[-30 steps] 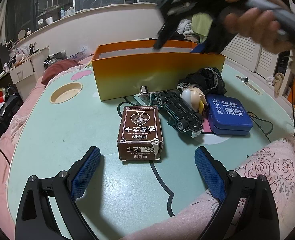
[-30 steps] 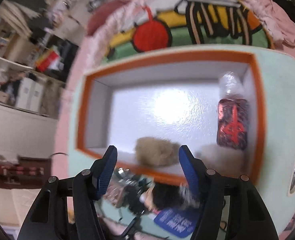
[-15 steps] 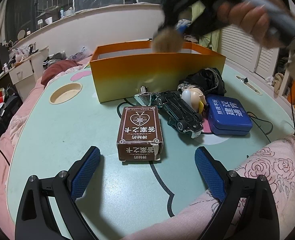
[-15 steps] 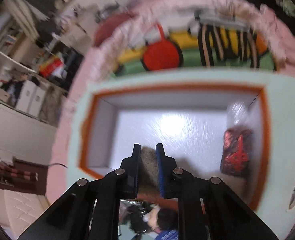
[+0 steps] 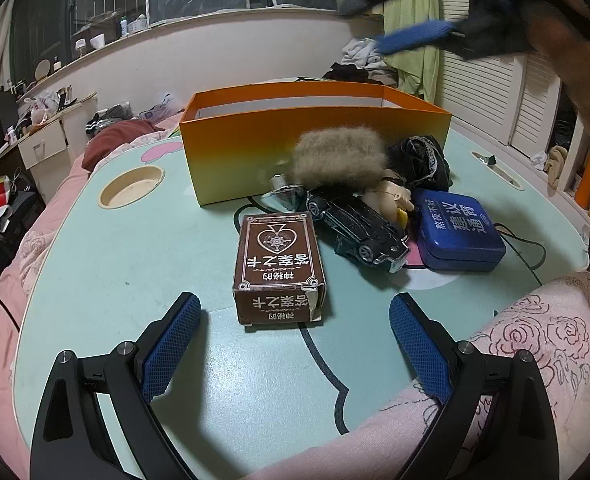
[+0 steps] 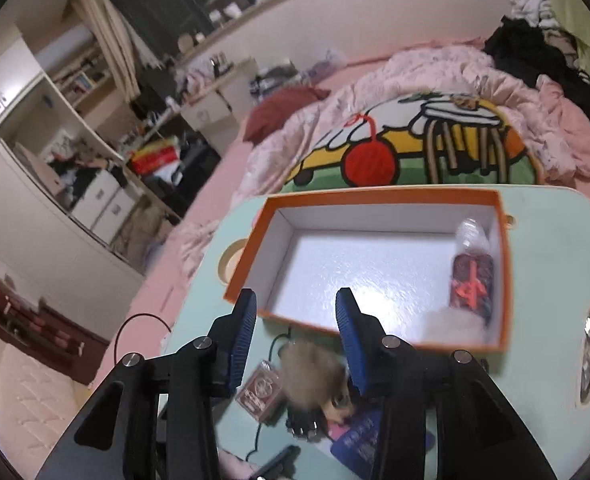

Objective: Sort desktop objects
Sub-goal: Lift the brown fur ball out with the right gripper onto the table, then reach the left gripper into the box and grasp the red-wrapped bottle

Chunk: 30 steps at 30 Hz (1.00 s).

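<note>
One orange box (image 5: pixel 315 148) was recorded at the far side of the mint-green desk (image 5: pixel 115 264); outside its near wall one tan fur ball (image 5: pixel 339 156) was seen, on or just above the pile, free of both grippers. One brown card box (image 5: pixel 279 268), one black toy car (image 5: pixel 355 228), one doll head (image 5: pixel 391 200), one blue tin (image 5: pixel 455 228) and one black lace cloth (image 5: pixel 419 156) were counted in front of the box. The left gripper (image 5: pixel 295 344) was held low with its jaws spread wide and nothing between them, the card box just beyond. The right gripper (image 6: pixel 295 336) was seen above the box's near edge, its jaws having just been opening, nothing between them. Only the right wrist view showed the box's white interior, where one dark red packet (image 6: pixel 473 284) lay at the right end. Only the left wrist view showed the tin's lettering and one round recess (image 5: pixel 131 186) in the desk.
</note>
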Motion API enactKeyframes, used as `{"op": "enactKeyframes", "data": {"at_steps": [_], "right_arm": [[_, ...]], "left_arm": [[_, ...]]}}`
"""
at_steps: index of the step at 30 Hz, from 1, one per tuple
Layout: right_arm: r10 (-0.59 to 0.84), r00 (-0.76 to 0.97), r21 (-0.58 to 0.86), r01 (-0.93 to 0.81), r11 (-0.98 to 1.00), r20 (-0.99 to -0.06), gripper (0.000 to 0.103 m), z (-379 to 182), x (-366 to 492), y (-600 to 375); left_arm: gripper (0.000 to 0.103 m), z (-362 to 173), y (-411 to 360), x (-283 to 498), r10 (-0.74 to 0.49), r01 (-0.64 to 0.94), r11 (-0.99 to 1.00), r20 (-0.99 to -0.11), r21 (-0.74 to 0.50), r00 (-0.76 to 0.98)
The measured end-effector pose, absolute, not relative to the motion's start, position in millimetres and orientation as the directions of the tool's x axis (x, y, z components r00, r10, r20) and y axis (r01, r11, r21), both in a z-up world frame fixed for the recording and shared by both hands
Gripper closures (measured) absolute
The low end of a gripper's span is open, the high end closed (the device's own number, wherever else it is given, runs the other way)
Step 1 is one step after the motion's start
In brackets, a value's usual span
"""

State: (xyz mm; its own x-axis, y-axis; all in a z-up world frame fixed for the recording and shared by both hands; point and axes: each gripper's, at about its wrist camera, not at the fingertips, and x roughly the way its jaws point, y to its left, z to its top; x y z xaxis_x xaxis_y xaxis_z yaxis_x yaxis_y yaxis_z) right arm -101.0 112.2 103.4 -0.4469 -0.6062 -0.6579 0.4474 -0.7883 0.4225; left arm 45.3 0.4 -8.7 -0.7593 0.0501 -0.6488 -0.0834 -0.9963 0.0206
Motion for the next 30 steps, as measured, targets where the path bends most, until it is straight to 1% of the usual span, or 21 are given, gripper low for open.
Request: {"op": "enactKeyframes", "data": {"at_steps": [1, 2, 3, 5, 8, 10, 11, 12, 13, 14, 15, 16, 17, 30], "right_arm": [[-0.586, -0.482, 0.393, 0.446, -0.804, -0.652, 0.055, 101, -85, 122], [-0.568, -0.51, 0.37, 0.442, -0.817, -0.646, 0.047, 98, -71, 129], [-0.547, -0.543, 0.342, 0.436, -0.832, -0.638, 0.044, 92, -55, 139], [-0.503, -0.585, 0.289, 0.424, -0.859, -0.637, 0.034, 76, -26, 150], [-0.425, -0.613, 0.214, 0.388, -0.896, -0.666, 0.026, 37, 8, 157], [-0.385, -0.587, 0.176, 0.382, -0.907, -0.713, 0.026, 8, 18, 151], [-0.352, -0.571, 0.134, 0.388, -0.912, -0.741, 0.026, -4, 18, 145], [-0.303, -0.625, 0.044, 0.394, -0.918, -0.719, 0.025, -6, 22, 139], [-0.228, -0.683, -0.065, 0.374, -0.925, -0.694, 0.016, -7, 28, 131], [-0.202, -0.708, -0.102, 0.362, -0.927, -0.677, 0.008, -7, 29, 128], [-0.208, -0.708, -0.095, 0.362, -0.927, -0.675, 0.007, -7, 28, 129], [-0.249, -0.673, -0.031, 0.375, -0.927, -0.696, 0.006, -10, 23, 134], [-0.273, -0.661, 0.011, 0.372, -0.928, -0.699, 0.0, -10, 19, 141], [-0.262, -0.676, 0.003, 0.358, -0.934, -0.689, 0.0, -3, 28, 148]], "left_arm": [[0.008, -9, 0, 45, 0.05, -0.084, -0.996, -0.649, 0.021, -0.759], [0.008, -9, 0, 45, 0.05, -0.084, -0.996, -0.649, 0.02, -0.759], [0.008, -9, 0, 45, 0.05, -0.084, -0.996, -0.649, 0.021, -0.759], [0.008, -9, 0, 45, 0.051, -0.084, -0.996, -0.649, 0.02, -0.759], [0.008, -9, 0, 46, 0.05, -0.084, -0.996, -0.649, 0.02, -0.759], [0.008, -9, 0, 46, 0.051, -0.084, -0.996, -0.649, 0.021, -0.759], [0.008, -9, 0, 46, 0.051, -0.084, -0.996, -0.649, 0.02, -0.759], [0.008, -9, 0, 45, 0.049, -0.084, -0.996, -0.65, 0.022, -0.758], [0.008, -9, 1, 46, 0.049, -0.084, -0.996, -0.648, 0.024, -0.76], [0.008, -8, 1, 45, 0.049, -0.084, -0.996, -0.648, 0.023, -0.76], [0.008, -8, 1, 45, 0.049, -0.083, -0.996, -0.648, 0.022, -0.76], [0.008, -8, 0, 45, 0.049, -0.083, -0.996, -0.649, 0.022, -0.76], [0.008, -8, 0, 45, 0.05, -0.084, -0.996, -0.649, 0.022, -0.759], [0.008, -8, 3, 45, 0.047, -0.084, -0.996, -0.648, 0.026, -0.76]]}}
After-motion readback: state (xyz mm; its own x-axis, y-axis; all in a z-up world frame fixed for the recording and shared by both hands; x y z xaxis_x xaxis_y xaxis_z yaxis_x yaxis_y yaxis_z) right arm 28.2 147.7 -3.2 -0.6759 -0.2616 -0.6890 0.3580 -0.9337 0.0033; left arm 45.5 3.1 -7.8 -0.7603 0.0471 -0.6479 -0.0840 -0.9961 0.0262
